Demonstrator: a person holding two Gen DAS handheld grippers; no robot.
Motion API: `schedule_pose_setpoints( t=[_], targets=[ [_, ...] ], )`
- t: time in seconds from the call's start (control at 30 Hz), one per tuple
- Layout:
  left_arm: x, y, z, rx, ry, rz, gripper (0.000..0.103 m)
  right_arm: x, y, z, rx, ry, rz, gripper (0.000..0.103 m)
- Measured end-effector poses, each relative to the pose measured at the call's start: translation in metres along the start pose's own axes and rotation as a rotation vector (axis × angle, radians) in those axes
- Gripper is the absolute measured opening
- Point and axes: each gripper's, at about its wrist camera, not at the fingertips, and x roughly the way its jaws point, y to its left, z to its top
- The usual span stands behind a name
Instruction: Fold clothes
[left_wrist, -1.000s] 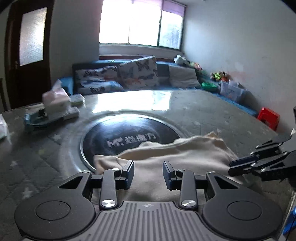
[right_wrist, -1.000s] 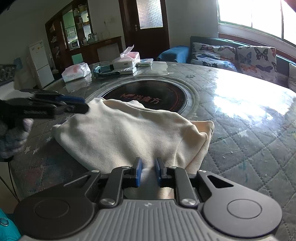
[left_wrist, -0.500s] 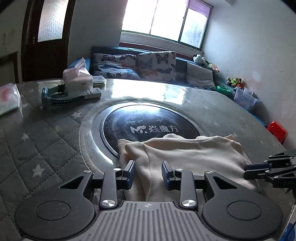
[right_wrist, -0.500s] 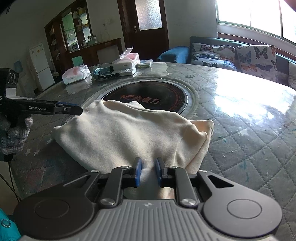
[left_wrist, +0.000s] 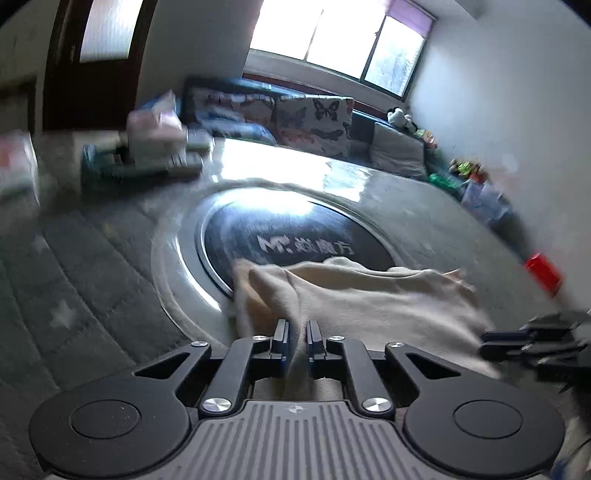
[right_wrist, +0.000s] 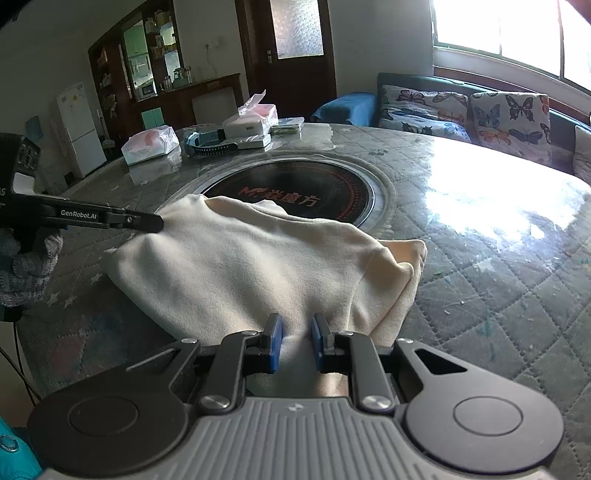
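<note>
A cream garment (right_wrist: 240, 266) lies folded on the quilted table, partly over the rim of the black round hob (right_wrist: 306, 184). My right gripper (right_wrist: 295, 325) is shut on a bunched fold at the garment's near edge. My left gripper (right_wrist: 155, 223) comes in from the left, held by a gloved hand (right_wrist: 26, 266), and its tip meets the garment's far left corner. In the left wrist view the left gripper (left_wrist: 296, 326) is shut, with a ridge of the cream garment (left_wrist: 369, 295) pinched between its fingers. The right gripper (left_wrist: 487, 341) shows at the right edge of that view.
Tissue packs (right_wrist: 147, 146), a white box (right_wrist: 251, 123) and a dark wrist strap (right_wrist: 210, 146) sit at the table's far side. A sofa with butterfly cushions (right_wrist: 506, 114) runs under the window. A red stool (left_wrist: 543, 271) stands beyond the table edge.
My left gripper's fingers went from open to shut on the garment's edge, and its view is now tilted and blurred from motion. The right gripper kept its hold in the same place.
</note>
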Motion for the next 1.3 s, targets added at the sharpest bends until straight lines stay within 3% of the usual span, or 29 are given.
schedule_pose_setpoints(
  t=[0.1, 0.23, 0.4, 0.63, 0.8, 1.1, 1.2, 1.3],
  targets=[
    [0.005, -0.011, -0.007, 0.074, 0.011, 0.064, 0.010, 0.000, 0.001, 0.000, -0.005, 0.001, -0.002, 0.017],
    [0.001, -0.004, 0.003, 0.034, 0.018, 0.022, 0.015, 0.000, -0.001, 0.008, -0.004, 0.001, -0.002, 0.017],
    [-0.005, -0.007, 0.021, 0.069, -0.020, 0.021, 0.014, 0.000, -0.004, 0.022, -0.004, -0.003, -0.005, 0.017],
    [0.028, -0.020, 0.041, 0.095, 0.014, 0.000, 0.015, 0.031, -0.018, 0.051, 0.018, -0.016, -0.038, 0.017],
    [0.057, -0.022, 0.045, 0.111, 0.061, 0.032, 0.015, 0.055, -0.032, 0.056, 0.051, 0.020, -0.066, 0.015],
    [0.063, -0.038, 0.054, 0.132, 0.046, -0.029, 0.015, 0.057, -0.026, 0.073, 0.036, -0.020, -0.030, 0.013],
    [0.082, -0.042, 0.054, 0.129, 0.089, -0.021, 0.015, 0.070, -0.024, 0.073, 0.033, 0.011, -0.025, 0.013],
    [0.087, -0.040, 0.054, 0.117, 0.085, -0.022, 0.015, 0.057, -0.018, 0.067, 0.022, 0.000, -0.024, 0.013]
  ],
)
